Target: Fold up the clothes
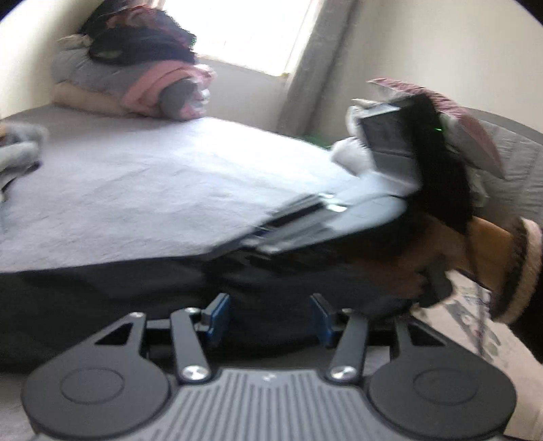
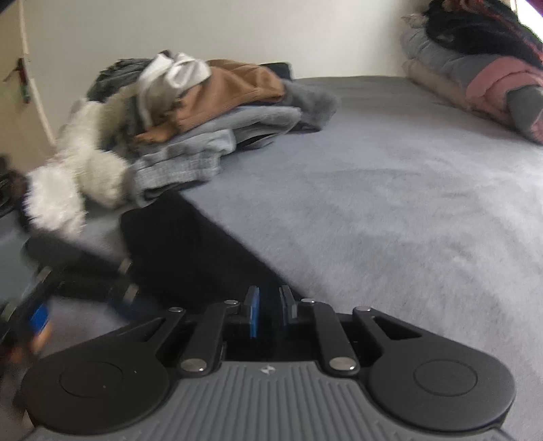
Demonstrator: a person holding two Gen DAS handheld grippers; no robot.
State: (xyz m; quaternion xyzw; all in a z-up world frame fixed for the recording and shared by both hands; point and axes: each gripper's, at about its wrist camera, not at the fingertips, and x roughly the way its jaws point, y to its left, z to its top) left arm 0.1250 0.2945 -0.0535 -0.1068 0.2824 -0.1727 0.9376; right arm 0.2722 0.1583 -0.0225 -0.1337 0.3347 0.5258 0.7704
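A black garment (image 2: 176,244) lies spread along the near edge of the grey bed (image 2: 390,210), and both grippers are at it. The right gripper (image 2: 269,313) has its blue pads squeezed almost together with a dark strip of the black cloth between them, so it looks like it is pinching that edge. The left gripper (image 1: 269,313) has its jaws wide apart, with the black garment (image 1: 101,291) right in front of them and nothing caught between them. In the left view you can also see the right tool and the hand (image 1: 400,268) that holds it, low over the same cloth. The pictures are blurry, so things look to be moving. The black piece is flat in part, but I cannot tell if it has one fold in it or none. A messy pile of clothes (image 2: 203,112), brown, white, grey and fluffy, sits loose at one side of the bed, so those look like they need folding. A neat stack (image 2: 475,68) of grey, pink and dark things sits by the window (image 1: 237,30) at the far end, and those look folded. So some clothes look done, one is in hand, and a good heap is left.
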